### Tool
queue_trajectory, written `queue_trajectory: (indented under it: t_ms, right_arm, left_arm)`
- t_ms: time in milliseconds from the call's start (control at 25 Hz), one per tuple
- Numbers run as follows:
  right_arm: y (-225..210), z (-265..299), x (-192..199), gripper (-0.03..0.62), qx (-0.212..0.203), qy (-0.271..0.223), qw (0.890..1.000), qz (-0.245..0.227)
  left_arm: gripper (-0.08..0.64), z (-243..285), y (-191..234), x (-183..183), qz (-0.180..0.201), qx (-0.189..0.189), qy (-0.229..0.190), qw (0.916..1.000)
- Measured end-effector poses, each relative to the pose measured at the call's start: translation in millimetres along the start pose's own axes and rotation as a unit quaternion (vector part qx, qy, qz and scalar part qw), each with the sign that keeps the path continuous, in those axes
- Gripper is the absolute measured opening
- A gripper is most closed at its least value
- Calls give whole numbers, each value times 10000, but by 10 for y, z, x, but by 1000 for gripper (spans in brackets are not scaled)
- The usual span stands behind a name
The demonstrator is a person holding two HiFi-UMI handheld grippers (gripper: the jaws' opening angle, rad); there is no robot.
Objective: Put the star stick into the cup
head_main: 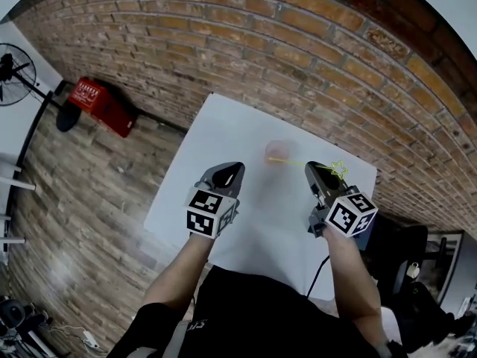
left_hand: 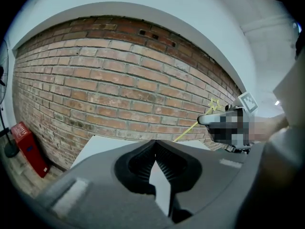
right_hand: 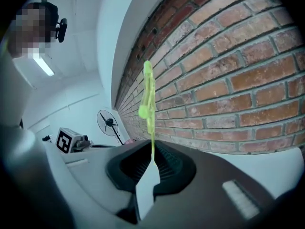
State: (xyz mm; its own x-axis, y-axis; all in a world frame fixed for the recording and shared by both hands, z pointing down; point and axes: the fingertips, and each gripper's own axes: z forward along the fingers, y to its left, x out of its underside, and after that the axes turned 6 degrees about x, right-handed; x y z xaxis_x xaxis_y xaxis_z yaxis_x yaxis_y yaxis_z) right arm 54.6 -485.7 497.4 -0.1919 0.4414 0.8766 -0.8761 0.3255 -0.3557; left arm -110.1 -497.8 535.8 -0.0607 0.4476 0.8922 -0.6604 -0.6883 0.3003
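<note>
1. Landmark: a translucent pale-pink plastic cup [head_main: 277, 151] stands on the white rectangular counter [head_main: 238, 121]. The far edge of the counter runs along a red brick wall [head_main: 298, 43] behind the cup.
2. The thin yellow-green plastic star stick [head_main: 294, 162] is just right of the cup, held and not yet inside it. In the head view its plain end overlaps the cup's near rim, and I cannot tell whether they touch. The star end is on the side away from the cup.
3. The right claw [head_main: 313, 168] is near the cup, on its right, and closed on the star stick [right_hand: 151, 128]. The stick rises from between the 2 jaws with the star above them.
4. The left claw [head_main: 234, 168] is near the cup, on its left, and apart from it. In the left gripper view the left claw [left_hand: 155, 144] has its jaws together at the tips with nothing between them.
5. From the left gripper view, the right claw [left_hand: 202, 120] carries the star stick [left_hand: 190, 128] on a slant, star uppermost, against the brick wall.
6. Each gripper has 1 black-and-white marker cube, both on the side nearer the person than the cup: the left marker cube [head_main: 211, 211] and the right marker cube [head_main: 349, 215].
7. Off the counter, a red box-shaped case [head_main: 100, 104] lies on the floor well left of the cup. A black standing fan [head_main: 11, 66] is farther left.
</note>
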Motion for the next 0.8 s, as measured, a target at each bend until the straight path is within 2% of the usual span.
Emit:
queue_trajectory:
  t_ms: [480, 800]
  right_arm:
    - [-394, 508, 232, 17, 327, 430, 9985, -30]
    - [-636, 704, 539, 18, 487, 736, 9956, 310]
  left_arm:
    - [6, 225, 233, 79, -98, -22, 259, 9996]
    - [6, 257, 279, 195, -190, -54, 412, 9990]
